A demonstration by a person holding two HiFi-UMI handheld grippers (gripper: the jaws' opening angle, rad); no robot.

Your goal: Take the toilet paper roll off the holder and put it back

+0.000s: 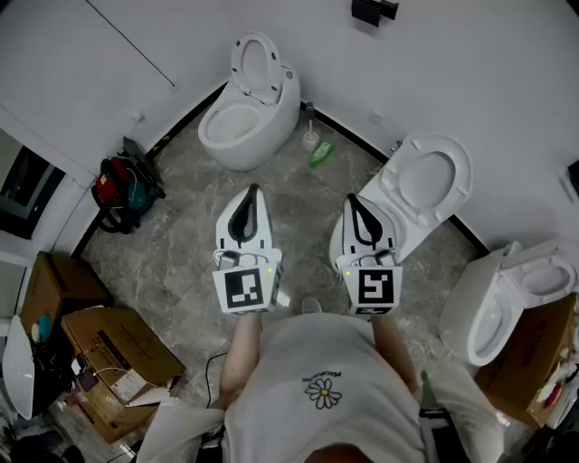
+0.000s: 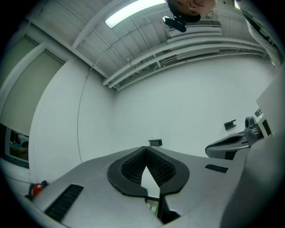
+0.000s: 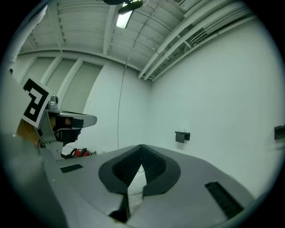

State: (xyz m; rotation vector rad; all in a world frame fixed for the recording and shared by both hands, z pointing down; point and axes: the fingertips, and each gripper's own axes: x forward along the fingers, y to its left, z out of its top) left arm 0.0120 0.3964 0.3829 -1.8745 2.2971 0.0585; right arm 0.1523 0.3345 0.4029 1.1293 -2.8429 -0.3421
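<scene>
**Both tongs shut and empty, holder far ahead on the wall**

The person stands in a room with a grey stone floor and white walls, and holds the two tools side by side in front of the body, pointing at the far wall. The left gripper (image 1: 254, 190) has its jaws together. The tips touch, and only a narrow wedge of white wall shows behind them, with nothing between. The right gripper (image 1: 351, 199) looks the same: its tips meet and it holds nothing. The two grippers are near each other but do not touch.

The black holder (image 1: 374, 11) is fixed high on the far wall, well apart from both grippers. It is too small to tell whether the toilet paper roll sits on it, and the roll cannot be made out in any view.

Between the grippers and that wall the floor is flanked by two toilets. A white toilet (image 1: 246, 108) with its seat raised stands to the left, and a second toilet (image 1: 425, 185) stands just under and beyond the right gripper. A third toilet (image 1: 507, 289) is further right. A green bottle (image 1: 320, 154) lies at the foot of the wall, below the holder. At the left side are a red and black bag (image 1: 122, 194) and some cardboard boxes (image 1: 109, 353).
</scene>
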